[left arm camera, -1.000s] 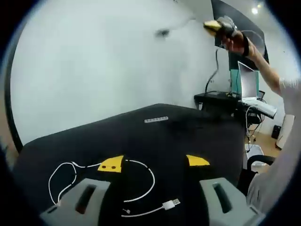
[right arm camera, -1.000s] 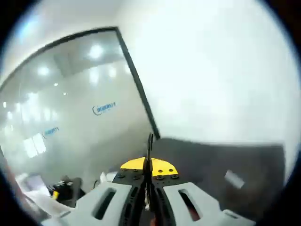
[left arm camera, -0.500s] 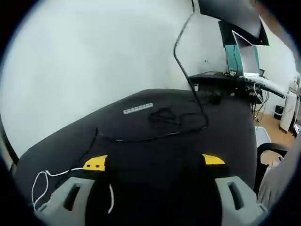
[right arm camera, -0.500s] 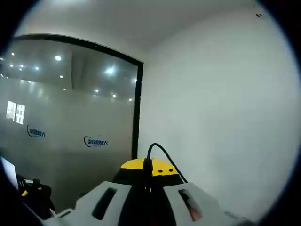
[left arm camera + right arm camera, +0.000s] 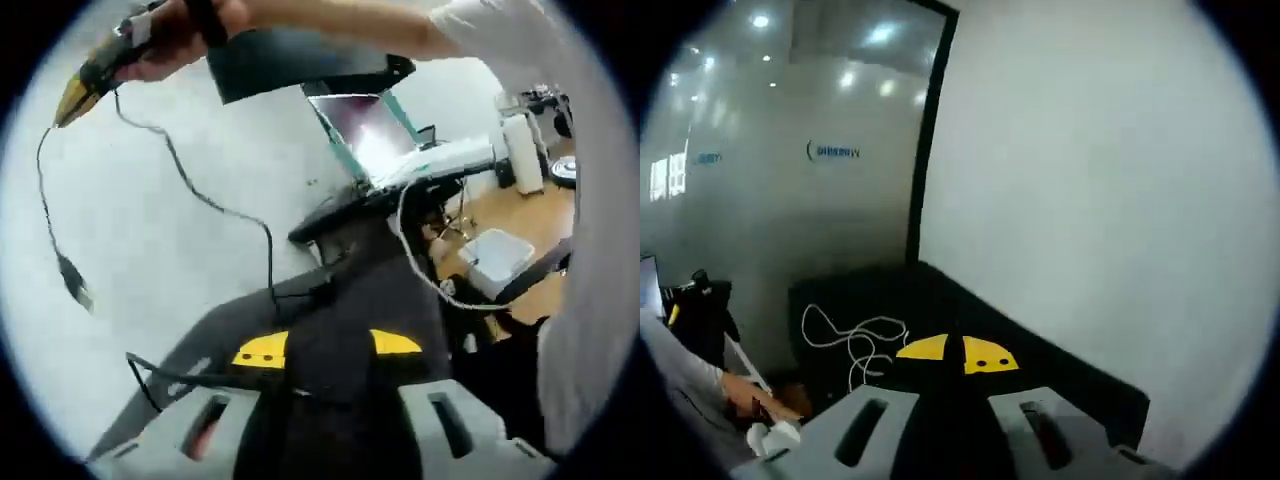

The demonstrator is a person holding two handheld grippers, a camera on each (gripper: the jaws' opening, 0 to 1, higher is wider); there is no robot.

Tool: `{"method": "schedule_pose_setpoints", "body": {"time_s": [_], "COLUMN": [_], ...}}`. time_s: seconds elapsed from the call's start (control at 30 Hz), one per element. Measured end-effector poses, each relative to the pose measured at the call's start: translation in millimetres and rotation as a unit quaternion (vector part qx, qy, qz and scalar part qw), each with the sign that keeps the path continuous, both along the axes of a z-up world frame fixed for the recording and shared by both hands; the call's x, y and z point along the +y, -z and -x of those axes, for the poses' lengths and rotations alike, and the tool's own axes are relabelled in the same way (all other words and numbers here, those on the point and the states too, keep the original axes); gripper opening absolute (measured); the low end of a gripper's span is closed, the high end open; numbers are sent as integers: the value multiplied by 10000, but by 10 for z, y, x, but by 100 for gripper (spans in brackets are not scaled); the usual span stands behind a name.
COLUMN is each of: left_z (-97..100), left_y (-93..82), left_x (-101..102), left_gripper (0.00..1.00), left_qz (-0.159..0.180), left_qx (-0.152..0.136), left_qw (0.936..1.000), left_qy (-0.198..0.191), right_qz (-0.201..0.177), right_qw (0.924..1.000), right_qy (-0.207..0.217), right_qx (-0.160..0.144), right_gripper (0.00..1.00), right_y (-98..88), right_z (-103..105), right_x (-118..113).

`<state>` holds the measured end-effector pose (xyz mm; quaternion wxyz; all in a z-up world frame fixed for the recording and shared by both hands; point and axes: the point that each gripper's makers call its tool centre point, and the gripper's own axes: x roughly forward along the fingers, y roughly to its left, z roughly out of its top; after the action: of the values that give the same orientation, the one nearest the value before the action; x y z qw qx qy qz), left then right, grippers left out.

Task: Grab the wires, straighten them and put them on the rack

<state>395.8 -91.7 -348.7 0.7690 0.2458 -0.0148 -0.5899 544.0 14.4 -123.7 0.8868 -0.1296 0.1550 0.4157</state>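
Both grippers differ: right gripper [image 5: 955, 352] pinched on black wire [image 5: 190, 185], left gripper [image 5: 325, 345] spread, holding nothing

An office: a frosted glass partition [image 5: 770, 190] with printed logos and reflected ceiling lights stands far left, and a desk [image 5: 400, 190] with an open laptop [image 5: 365, 125] and trailing cables sits above wood flooring [image 5: 520, 215].

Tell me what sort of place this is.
Probably an office or lab: a frosted glass partition with a printed logo, a desk with an open laptop, and a black table holding a white cable.
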Motion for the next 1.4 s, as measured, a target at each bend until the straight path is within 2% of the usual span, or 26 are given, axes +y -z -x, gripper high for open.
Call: {"method": "schedule_pose_setpoints", "body": {"time_s": [0.07,0.13,0.2,0.23,0.3,0.4,0.43,0.47,0.5,0.57,0.6,0.67,0.7,0.77,0.87,0.93,0.97,1.0,1.07,1.13,1.17,1.2,1.3,1.33,1.37,1.4], "left_z": [168,198,253,253,241,74,-32,-82,-129,-256,-275,-392,-437,-356,-16,18,-12,-49,-69,-55,-41,-40,-175,-259,-362,-489], "left_y": [118,248,337,484,681,693,708,687,619,351,257,-5,-182,-540,-947,-983,-1009,-1010,-950,-967,-965,-959,-847,-785,-676,-588], "left_x": [-20,97,240,402,733,1226,1440,1561,1669,1848,1932,2173,2293,2431,2562,2662,2719,2770,2808,2807,2790,2790,2850,2889,2959,3043], "left_gripper": [57,70,76,79,87,96,96,96,96,96,96,96,96,96,96,96,96,96,96,96,96,96,96,96,96,95], "left_qz": [-8,-62,-136,-578,-1226,-1450,-1605,-1677,-1610,-948,-881,-1002,-1032,-690,268,594,712,898,1220,1514,1764,1995,2787,3110,3152,3326], "left_qx": [421,1174,1190,1175,1123,1021,1017,946,794,733,698,140,-249,-948,-1399,-1154,-1372,-1326,-830,-874,-657,-521,-10,221,315,508], "left_qw": [9991,9930,9926,9907,9835,9750,9654,9618,9627,9645,9647,9634,9641,9745,9854,9884,9847,9835,9852,9813,9791,9758,9567,9460,9425,9335], "left_qy": [110,-149,-185,-379,-707,-1336,-1786,-1947,-2026,-2352,-2384,-2483,-2432,-1911,-932,-792,-805,-844,-871,-800,-767,-729,-841,-888,-1065,-1243], "right_qz": [267,361,506,592,1086,1387,1338,1226,991,752,671,673,517,223,-418,-599,-512,-159,-18,318,472,778,1580,1874,2167,2516], "right_qw": [9988,9963,9918,9899,9853,9811,9818,9832,9872,9919,9931,9920,9914,9857,9837,9719,9644,9490,9286,9074,8935,8697,8283,8117,7999,7706], "right_qy": [-164,-334,-439,-489,-519,-596,-581,-613,-595,-479,-479,-551,-647,-1121,-1685,-2267,-2532,-3018,-3477,-3939,-4170,-4580,-5061,-5251,-5311,-5527], "right_qx": [365,710,1086,1189,1216,1212,1220,1205,1099,901,833,919,1013,1238,473,-213,-558,-899,-1298,-1429,-1595,-1665,-1814,-1743,-1762,-1934], "right_gripper": [1,1,1,1,4,9,12,13,13,13,13,13,13,13,11,9,9,9,9,10,11,11,11,10,10,10], "right_y": [509,954,1376,1574,2104,2543,2557,2535,2467,2278,2215,2166,2107,1995,1690,1607,1623,1700,1721,1808,1825,1923,2177,2297,2406,2543], "right_z": [-6,27,64,76,68,59,-45,-76,-78,-198,-231,-203,-215,2,52,216,328,513,717,929,985,1096,1090,1094,1047,1023], "right_x": [44,128,186,214,191,175,213,232,287,233,207,135,117,155,290,461,557,692,901,1130,1254,1366,1572,1629,1699,1787]}}
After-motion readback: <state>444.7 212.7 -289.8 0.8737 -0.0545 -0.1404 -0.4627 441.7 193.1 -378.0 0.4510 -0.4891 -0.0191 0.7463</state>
